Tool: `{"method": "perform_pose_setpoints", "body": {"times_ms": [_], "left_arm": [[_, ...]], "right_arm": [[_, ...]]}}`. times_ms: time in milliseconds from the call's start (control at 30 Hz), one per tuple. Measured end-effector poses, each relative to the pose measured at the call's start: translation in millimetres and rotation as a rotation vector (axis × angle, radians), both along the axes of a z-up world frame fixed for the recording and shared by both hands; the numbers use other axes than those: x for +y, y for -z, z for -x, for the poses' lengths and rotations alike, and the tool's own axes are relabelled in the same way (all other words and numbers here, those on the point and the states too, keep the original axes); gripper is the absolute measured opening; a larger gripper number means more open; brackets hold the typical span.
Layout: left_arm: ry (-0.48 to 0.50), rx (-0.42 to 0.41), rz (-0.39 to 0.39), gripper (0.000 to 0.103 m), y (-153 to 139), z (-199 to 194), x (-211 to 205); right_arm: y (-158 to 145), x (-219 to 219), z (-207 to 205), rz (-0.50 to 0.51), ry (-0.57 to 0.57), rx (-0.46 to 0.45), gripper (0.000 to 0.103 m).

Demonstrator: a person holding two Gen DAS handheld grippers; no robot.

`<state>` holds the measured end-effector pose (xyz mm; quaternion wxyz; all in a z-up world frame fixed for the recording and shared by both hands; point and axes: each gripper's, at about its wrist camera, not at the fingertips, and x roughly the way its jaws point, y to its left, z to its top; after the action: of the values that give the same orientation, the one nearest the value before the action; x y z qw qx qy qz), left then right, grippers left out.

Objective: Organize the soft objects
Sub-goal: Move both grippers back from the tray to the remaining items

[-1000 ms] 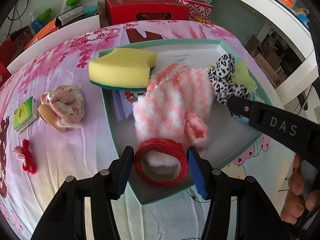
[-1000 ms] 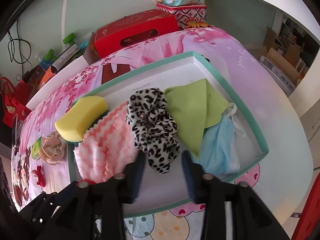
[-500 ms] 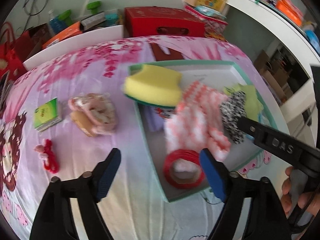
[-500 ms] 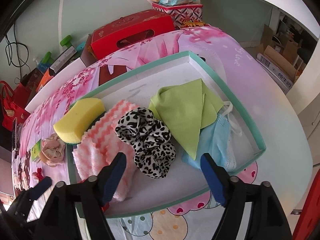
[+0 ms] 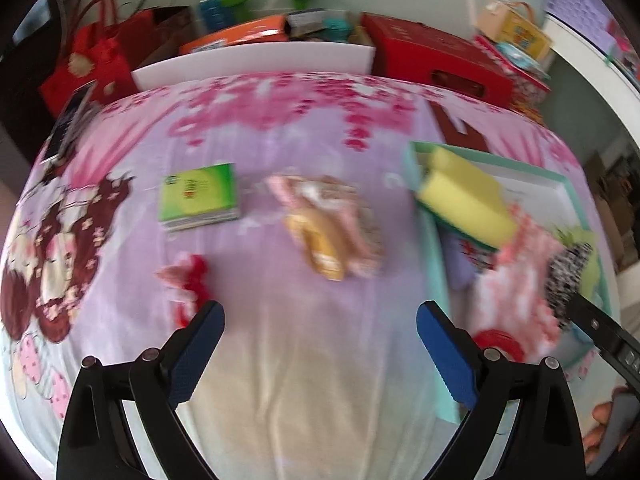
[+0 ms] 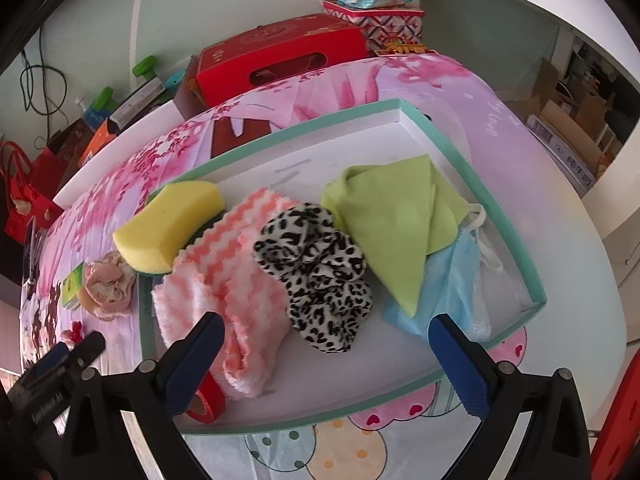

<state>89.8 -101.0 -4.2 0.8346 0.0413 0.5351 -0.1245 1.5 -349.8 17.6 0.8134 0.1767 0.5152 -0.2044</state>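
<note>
Tray [image 6: 532,280], six soft items inside

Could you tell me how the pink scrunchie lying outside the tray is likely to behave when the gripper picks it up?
The pink scrunchie looks like gathered fabric, so it will probably squash and sag. It seems light. Lying flat on the bedsheet, it should not roll.

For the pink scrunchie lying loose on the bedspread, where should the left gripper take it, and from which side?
Take the pink scrunchie across its puffy top folds, coming down from above with the open left gripper. It lies flat as a soft, bunched heap on the bedspread, apart from the tray and the green packet, so both fingers have room. The left view is blurred, so finer detail is unclear.
</note>
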Motion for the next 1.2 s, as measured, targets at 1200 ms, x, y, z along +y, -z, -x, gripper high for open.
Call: {"method": "perform_pose_setpoints", "body": {"times_ms": [1200], "left_arm": [[-0.341, 0.001, 0.011, 0.097, -7.0, -20.6, 149.0]], "right_arm": [[-32.7, 163.3, -66.1, 0.053, -0.412, -0.174, 0.103]]}}
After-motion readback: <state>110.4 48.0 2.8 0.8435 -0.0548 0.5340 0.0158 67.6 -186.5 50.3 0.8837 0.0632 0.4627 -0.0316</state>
